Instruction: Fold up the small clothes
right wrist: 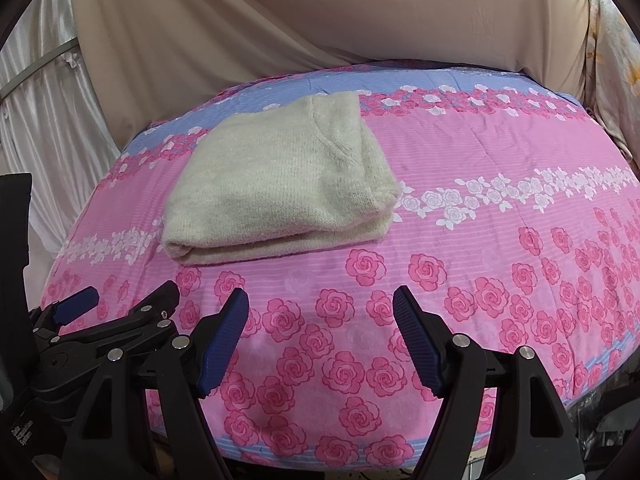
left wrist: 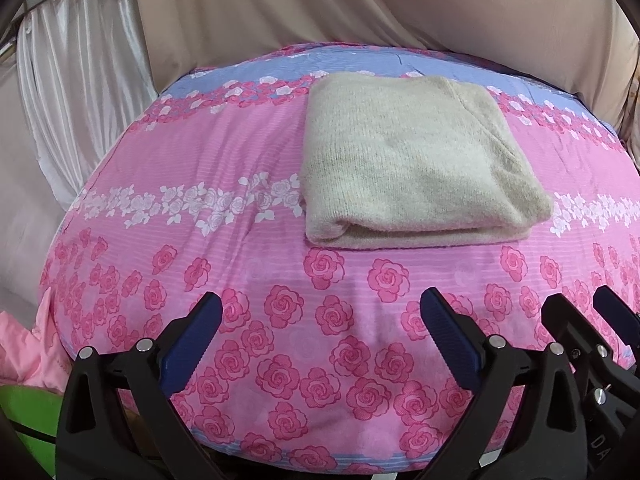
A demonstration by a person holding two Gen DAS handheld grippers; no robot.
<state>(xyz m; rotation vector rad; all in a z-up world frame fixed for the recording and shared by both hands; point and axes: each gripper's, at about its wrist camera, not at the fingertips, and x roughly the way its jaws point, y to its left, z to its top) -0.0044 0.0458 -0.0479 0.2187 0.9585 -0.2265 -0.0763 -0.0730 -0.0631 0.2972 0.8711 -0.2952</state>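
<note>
A cream knitted garment lies folded into a thick rectangle on the pink rose-print cover. In the right wrist view the same folded garment sits left of centre on the cover. My left gripper hangs over the near edge of the cover, open, with nothing between its blue pads. My right gripper is open too, empty, well short of the garment. Each gripper shows at the edge of the other's view: the right one and the left one.
Beige fabric drapes behind the table. White satin curtains hang at the left. Pink cloth and something green lie low at the left.
</note>
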